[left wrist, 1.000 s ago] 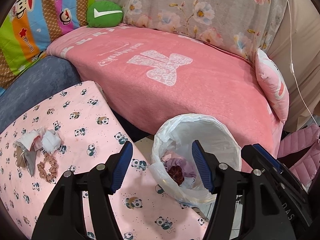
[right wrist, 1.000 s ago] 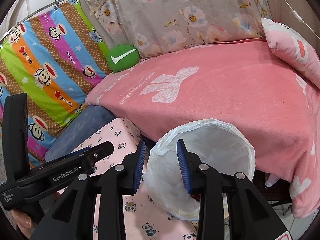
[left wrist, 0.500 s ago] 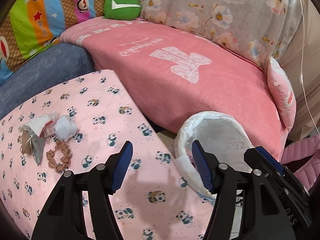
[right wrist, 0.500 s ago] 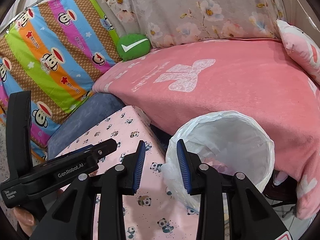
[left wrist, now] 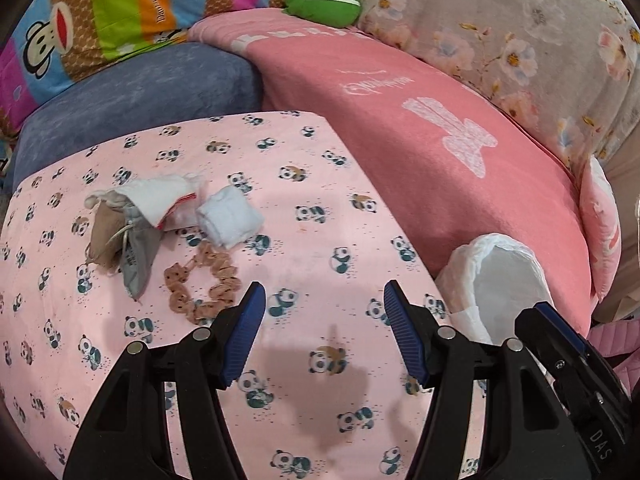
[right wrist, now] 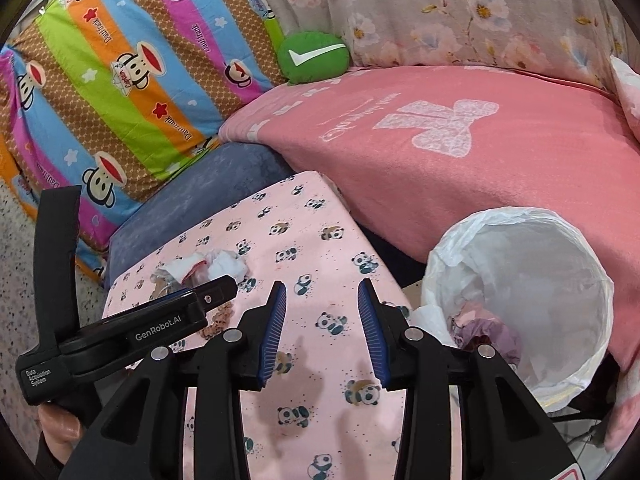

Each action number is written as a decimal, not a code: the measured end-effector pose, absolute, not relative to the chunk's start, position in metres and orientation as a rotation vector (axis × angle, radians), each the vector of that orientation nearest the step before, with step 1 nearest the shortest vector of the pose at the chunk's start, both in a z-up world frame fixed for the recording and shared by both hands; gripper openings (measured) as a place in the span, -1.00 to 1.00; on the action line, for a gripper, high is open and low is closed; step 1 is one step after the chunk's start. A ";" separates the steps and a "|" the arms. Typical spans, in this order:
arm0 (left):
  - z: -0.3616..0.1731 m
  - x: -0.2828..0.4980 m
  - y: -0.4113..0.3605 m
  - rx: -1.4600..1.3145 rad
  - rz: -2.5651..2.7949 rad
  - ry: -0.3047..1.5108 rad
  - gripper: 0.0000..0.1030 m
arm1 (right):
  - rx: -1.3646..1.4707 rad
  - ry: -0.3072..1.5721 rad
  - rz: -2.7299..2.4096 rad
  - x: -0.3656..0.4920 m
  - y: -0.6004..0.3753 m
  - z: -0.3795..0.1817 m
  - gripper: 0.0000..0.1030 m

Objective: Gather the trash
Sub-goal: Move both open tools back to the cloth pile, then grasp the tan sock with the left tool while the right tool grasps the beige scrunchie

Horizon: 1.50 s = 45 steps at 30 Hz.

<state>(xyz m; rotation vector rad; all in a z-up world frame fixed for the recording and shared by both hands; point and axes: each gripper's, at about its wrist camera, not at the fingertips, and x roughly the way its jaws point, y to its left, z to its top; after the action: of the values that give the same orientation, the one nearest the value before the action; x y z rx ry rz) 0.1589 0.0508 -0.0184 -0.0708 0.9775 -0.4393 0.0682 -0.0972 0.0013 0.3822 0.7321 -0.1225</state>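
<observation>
Jaws of the left gripper (left wrist: 324, 312) stand apart with nothing between them, over bare panda-print cloth (left wrist: 320, 216); jaws of the right gripper (right wrist: 322, 314) are opening, likewise empty. The trash, crumpled white tissues (left wrist: 192, 204) beside a grey pouch (left wrist: 138, 254) and a brown scrunchie (left wrist: 202, 284), lies left of centre in the left wrist view, above and left of the left jaws. The white-lined bin (right wrist: 520, 304), already holding scraps, sits at lower right in the right wrist view, beside the right jaws.

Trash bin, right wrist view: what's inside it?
The white-lined trash bin holds crumpled purple and pink scraps at its bottom. The right gripper's finger and the liner's near rim cover part of the contents, so whatever lies beneath stays unseen.
</observation>
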 end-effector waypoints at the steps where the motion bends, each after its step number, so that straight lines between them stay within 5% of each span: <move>1: -0.021 0.162 0.060 -0.080 -0.424 0.981 0.14 | 0.378 0.739 -0.115 0.072 -0.092 0.000 -0.25; 17: -0.060 0.227 0.197 -0.217 -0.184 1.023 0.15 | 0.314 0.899 0.005 0.161 0.006 -0.055 -0.25; 30: -0.087 0.267 0.208 -0.236 -0.230 1.058 0.12 | 0.265 0.998 0.029 0.215 0.043 -0.102 -0.25; 37: -0.101 0.270 0.206 -0.278 -0.272 1.098 -0.33 | 0.255 1.040 0.031 0.222 0.050 -0.122 -0.25; 40: -0.100 0.267 0.207 -0.281 -0.271 1.093 -0.51 | 0.234 1.040 0.031 0.221 0.050 -0.125 -0.39; 42: -0.098 0.264 0.207 -0.284 -0.267 1.090 -0.56 | 0.238 1.048 0.040 0.220 0.049 -0.127 -0.65; 45: -0.092 0.257 0.209 -0.287 -0.259 1.082 -0.60 | 0.255 1.047 0.043 0.215 0.048 -0.126 -0.71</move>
<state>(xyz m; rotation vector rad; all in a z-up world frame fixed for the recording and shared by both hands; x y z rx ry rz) 0.2568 0.2094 -0.0924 -0.2869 1.0817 -0.2588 0.2152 0.0478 -0.1258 0.2546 1.0471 0.0433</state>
